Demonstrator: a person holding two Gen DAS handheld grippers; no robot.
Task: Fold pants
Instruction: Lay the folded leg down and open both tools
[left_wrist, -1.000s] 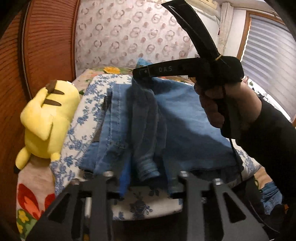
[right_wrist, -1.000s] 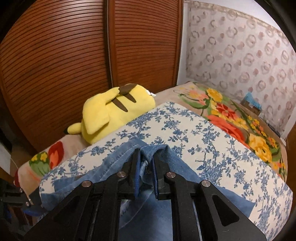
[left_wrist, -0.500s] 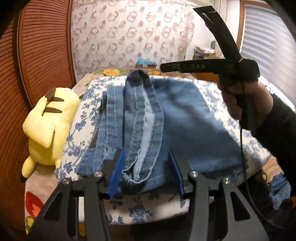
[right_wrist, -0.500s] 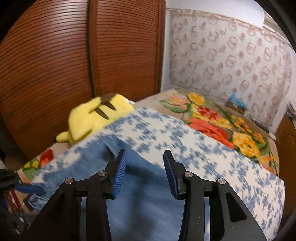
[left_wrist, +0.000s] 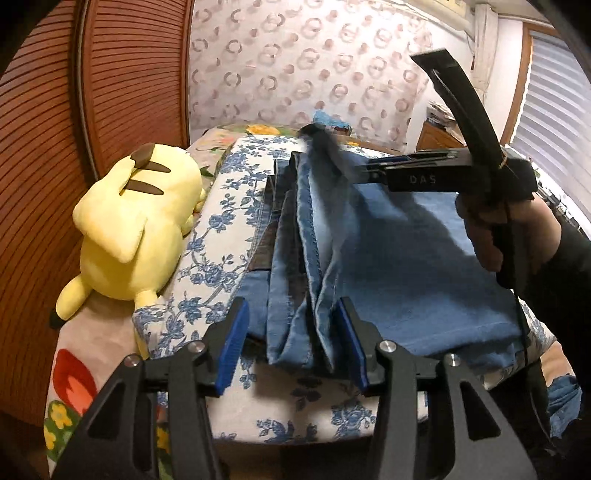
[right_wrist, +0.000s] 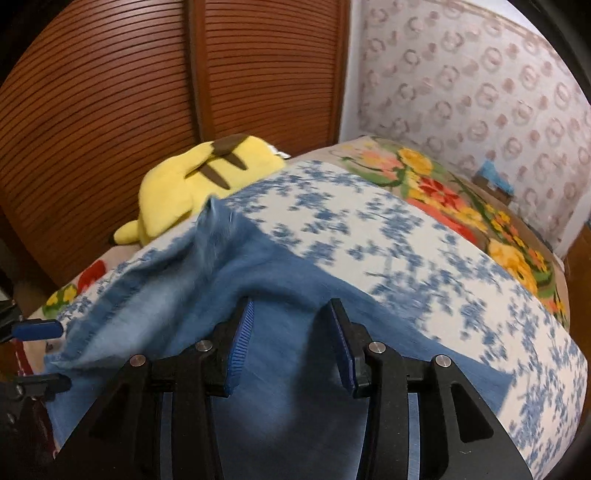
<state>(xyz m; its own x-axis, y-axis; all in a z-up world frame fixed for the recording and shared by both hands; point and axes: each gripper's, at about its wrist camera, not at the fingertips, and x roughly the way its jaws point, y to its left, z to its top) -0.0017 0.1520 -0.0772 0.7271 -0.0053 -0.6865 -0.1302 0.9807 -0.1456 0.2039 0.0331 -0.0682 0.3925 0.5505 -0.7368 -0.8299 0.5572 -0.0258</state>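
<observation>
The blue pants (left_wrist: 388, 251) lie on a white cover with blue flowers (left_wrist: 229, 206), spread over a bed with a bright flower blanket (right_wrist: 458, 206). There are no boxes or bins to see, so nothing sits inside anything. A yellow plush toy (left_wrist: 133, 221) lies on the left side of the bed, just beside the flowered cover and next to the brown slatted doors (left_wrist: 122, 81). The pants are folded into a wide flat piece on the right, with long strips of cloth and seams bunched along their left edge. The left gripper (left_wrist: 291, 343) is at the near edge of the pants. Its blue pads stand apart, with the bunched hem between them, and they do not squeeze it. The right gripper (right_wrist: 291, 345) hangs over the flat blue cloth, and its pads are apart too, with nothing held. In the left view a hand (left_wrist: 491, 229) in a dark sleeve holds that gripper over the far end of the pants. A second ago the right gripper was pinched tight on a fold of the pants, and now it has let go and the cloth lies flat. The left gripper also held the hem then, and now it has let go too.
</observation>
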